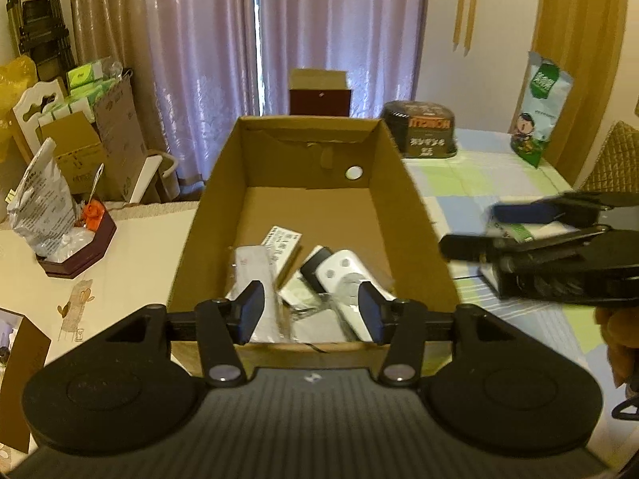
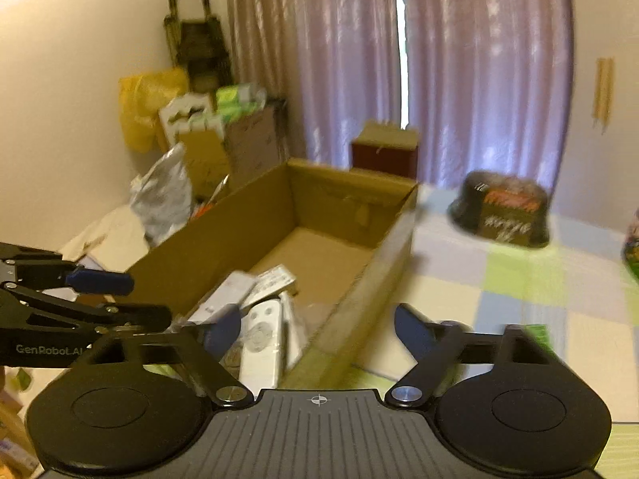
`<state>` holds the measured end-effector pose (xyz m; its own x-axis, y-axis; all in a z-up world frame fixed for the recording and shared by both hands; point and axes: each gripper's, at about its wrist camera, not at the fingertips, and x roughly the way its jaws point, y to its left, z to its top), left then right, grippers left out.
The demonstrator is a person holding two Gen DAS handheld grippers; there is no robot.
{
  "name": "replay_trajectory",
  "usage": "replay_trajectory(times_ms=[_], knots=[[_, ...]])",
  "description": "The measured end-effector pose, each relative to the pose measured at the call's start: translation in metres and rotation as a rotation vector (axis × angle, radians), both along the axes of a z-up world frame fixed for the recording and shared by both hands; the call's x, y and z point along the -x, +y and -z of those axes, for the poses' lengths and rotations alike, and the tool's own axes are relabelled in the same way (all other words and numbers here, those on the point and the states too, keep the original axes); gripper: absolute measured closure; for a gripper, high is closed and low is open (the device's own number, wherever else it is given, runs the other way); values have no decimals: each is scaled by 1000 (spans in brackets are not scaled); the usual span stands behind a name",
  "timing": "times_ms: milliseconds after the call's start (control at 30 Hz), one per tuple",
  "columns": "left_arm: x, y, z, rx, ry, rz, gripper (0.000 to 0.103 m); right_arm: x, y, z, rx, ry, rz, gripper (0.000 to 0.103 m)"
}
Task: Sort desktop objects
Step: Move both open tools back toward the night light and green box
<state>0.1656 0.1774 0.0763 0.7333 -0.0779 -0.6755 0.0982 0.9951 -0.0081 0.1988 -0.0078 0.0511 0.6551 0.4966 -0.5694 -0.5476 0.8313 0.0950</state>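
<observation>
At centre frame of the left wrist view, an open cardboard box (image 1: 315,215) stands on a table spread with a pastel checked cloth (image 1: 471,175), its near end holding a loose heap of sorted items: a white remote control (image 1: 345,275), a small black device (image 1: 315,265), a long pale packet (image 1: 251,267) and a printed white carton (image 1: 281,245). The left gripper (image 1: 311,313) hangs over the box's near rim, fingers set well apart and holding nothing. At right of that frame the right gripper (image 1: 479,229) reaches in sideways beside the box wall; its fingers look parted and, in its own view, the right gripper (image 2: 319,327) stands wide with nothing between the pads. A green-and-white scrap lies close behind it, but blur leaves it unclear whether that touches the fingers.

Judging by looks, the remote is light, rigid and smooth-shelled, best pinched across its narrow sides near the middle, where the pads would seat flat; gripped at one end, it would likely swing. The packets appear thin and slippery, better taken by an edge.

A dark round tin (image 2: 501,215) sits on the cloth at upper right of the right wrist view, well apart from the box. It appears stiff and heavier, too broad to span, and may suit a hold on its rim.
</observation>
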Motion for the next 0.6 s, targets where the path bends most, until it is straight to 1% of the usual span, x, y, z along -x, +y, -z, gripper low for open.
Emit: replay_trajectory(times_ms=[133,200,233,267,300,433,500,533,600], knots=[[17,-20,-5,5,-14,30,53,20,-31,0,-4,12,27,20],[25,-30,-7,5,-19,46,47,31,-45,3,5,26,43,20],[29,-36,-8,5,-21,54,45,37,-53,5,10,34,51,20],[33,-41,-8,7,-23,62,41,43,-60,8,15,43,60,20],[37,-47,-8,10,-24,71,35,48,-67,10,18,57,66,20],[55,-69,-8,5,-36,108,26,73,-98,21,29,95,104,20],[64,-81,-8,-1,-49,137,16,83,-115,26,31,116,129,19],[69,-88,-7,-7,-56,154,14,88,-123,27,29,126,141,19],[78,-101,-4,-23,-65,189,5,99,-140,28,23,138,159,19]])
